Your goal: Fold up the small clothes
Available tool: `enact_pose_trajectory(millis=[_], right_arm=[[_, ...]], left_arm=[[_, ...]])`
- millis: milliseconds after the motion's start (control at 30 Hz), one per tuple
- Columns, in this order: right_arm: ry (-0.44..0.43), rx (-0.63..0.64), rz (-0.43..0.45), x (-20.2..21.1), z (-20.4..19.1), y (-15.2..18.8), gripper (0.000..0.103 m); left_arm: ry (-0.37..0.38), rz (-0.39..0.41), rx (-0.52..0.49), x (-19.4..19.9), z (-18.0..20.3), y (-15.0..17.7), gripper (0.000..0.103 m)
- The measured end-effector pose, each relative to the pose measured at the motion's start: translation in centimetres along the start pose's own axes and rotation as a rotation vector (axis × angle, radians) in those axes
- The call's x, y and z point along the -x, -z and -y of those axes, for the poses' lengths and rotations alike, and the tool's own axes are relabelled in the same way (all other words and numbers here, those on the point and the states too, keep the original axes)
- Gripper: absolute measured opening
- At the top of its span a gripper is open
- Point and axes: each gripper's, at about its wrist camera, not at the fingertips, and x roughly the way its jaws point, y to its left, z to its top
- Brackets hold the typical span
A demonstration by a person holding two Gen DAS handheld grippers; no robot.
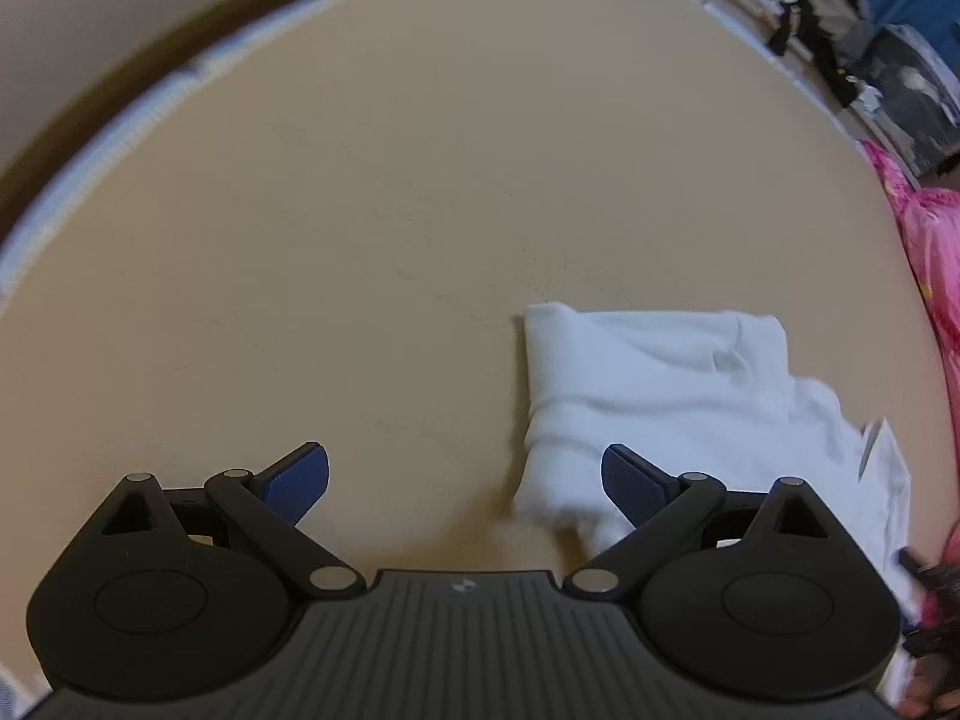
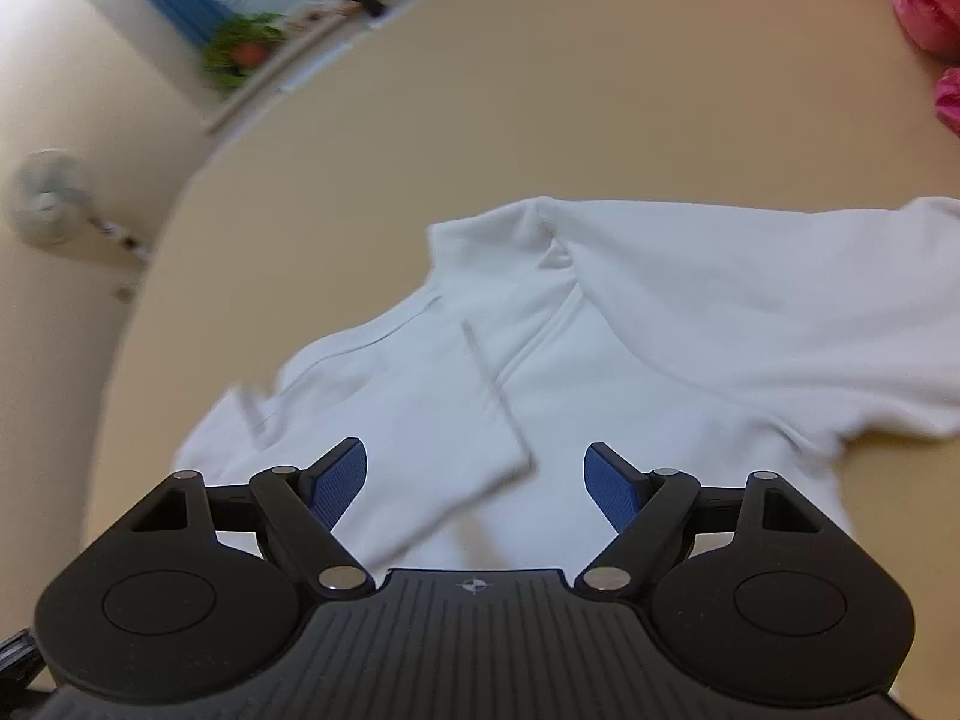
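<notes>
One white garment lies partly folded on the tan table, pink cloth near its far edge. My left tongs hang spread beside its corner, empty; my right tongs gape above it, pinching nothing.

The shirt lies spread on the table, one sleeve folded across its body. The right gripper hangs above that sleeve, fingers apart, nothing between them. The left gripper hangs over bare table at the shirt's edge, its right finger over the cloth. Bedding lies bunched at the table's far side beyond the shirt. A fan stands off past the table's edge.
</notes>
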Motion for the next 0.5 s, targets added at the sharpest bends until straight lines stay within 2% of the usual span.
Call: enact_pose_trajectory(millis=[67, 133, 167, 200, 233, 300, 367, 400, 467, 500], right_arm=[[0.041, -0.033, -0.023, -2.3, 0.1, -0.2, 0.081], [0.047, -0.013, -0.020, -3.4, -0.3, 0.1, 0.084], [0.044, 0.035, -0.003, -3.3, -0.9, 0.3, 0.075], [0.010, 0.096, -0.006, -3.2, -1.5, 0.5, 0.027], [-0.023, 0.134, -0.029, -2.8, -2.0, 0.7, 0.001], [-0.072, 0.179, 0.010, -0.8, -2.7, 0.7, 0.004], [-0.120, 0.204, 0.093, 1.9, -2.7, 0.0, 0.004], [-0.135, 0.173, 0.115, 3.0, -1.9, -0.5, 0.004], [-0.100, 0.104, 0.143, 4.3, 0.4, -1.4, 0.004], [-0.040, 0.084, 0.176, 4.5, 1.8, -1.6, 0.004]], left_arm=[[-0.007, -0.058, 0.059, -2.4, 0.2, -1.6, 0.098], [-0.010, -0.067, 0.047, -4.1, 1.4, -2.5, 0.096], [-0.015, -0.067, 0.034, -4.7, 2.1, -2.8, 0.094], [-0.012, -0.068, 0.017, -5.3, 2.9, -3.0, 0.080], [-0.016, -0.069, -0.005, -5.8, 3.7, -3.1, 0.049], [-0.032, -0.062, -0.024, -6.1, 5.0, -3.2, 0.014], [-0.028, -0.001, -0.023, -5.3, 6.0, -3.4, 0.014], [-0.006, 0.024, -0.030, -4.4, 6.6, -3.1, 0.013], [0.060, 0.062, -0.032, -3.5, 7.2, -3.5, 0.013], [0.077, 0.081, -0.045, -3.2, 7.5, -3.7, 0.013]])
